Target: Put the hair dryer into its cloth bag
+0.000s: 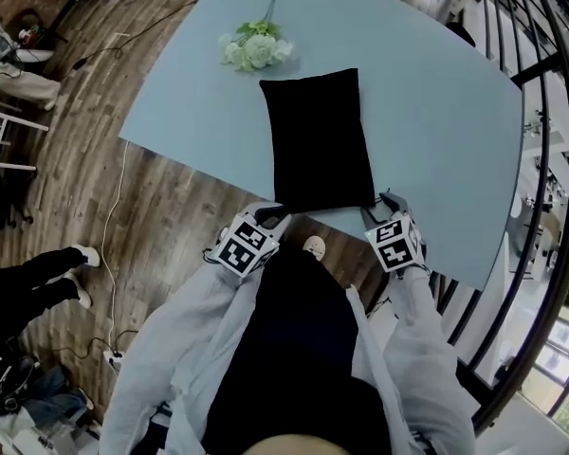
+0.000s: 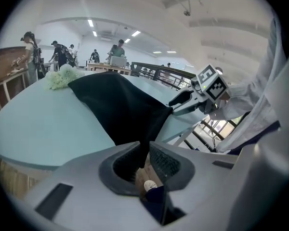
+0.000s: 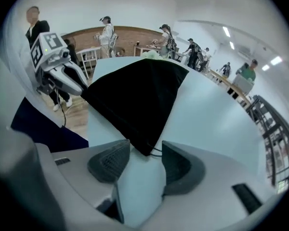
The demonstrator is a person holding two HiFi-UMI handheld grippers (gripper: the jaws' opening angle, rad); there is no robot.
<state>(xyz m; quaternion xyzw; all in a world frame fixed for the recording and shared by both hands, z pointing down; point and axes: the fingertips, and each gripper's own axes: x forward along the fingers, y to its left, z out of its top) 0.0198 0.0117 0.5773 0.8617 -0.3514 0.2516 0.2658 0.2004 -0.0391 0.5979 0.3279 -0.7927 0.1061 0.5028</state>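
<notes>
A black cloth bag [image 1: 318, 140] lies flat on the light blue table [image 1: 436, 112], its near edge at the table's front edge. My left gripper [image 1: 273, 218] is at the bag's near left corner. In the left gripper view its jaws [image 2: 145, 150] stand narrow, with a strip of the black cloth [image 2: 120, 105] pinched between them. My right gripper [image 1: 384, 200] is at the near right corner. In the right gripper view it [image 3: 145, 158] stands open, the bag's corner [image 3: 135, 95] and a thin cord lying between the pads without touching them. No hair dryer shows.
A bunch of white flowers [image 1: 256, 47] lies on the table beyond the bag. A black metal railing [image 1: 541, 207] runs along the right. Another person's legs [image 1: 38, 282] are on the wooden floor at left, with cables nearby. People stand at benches in the background.
</notes>
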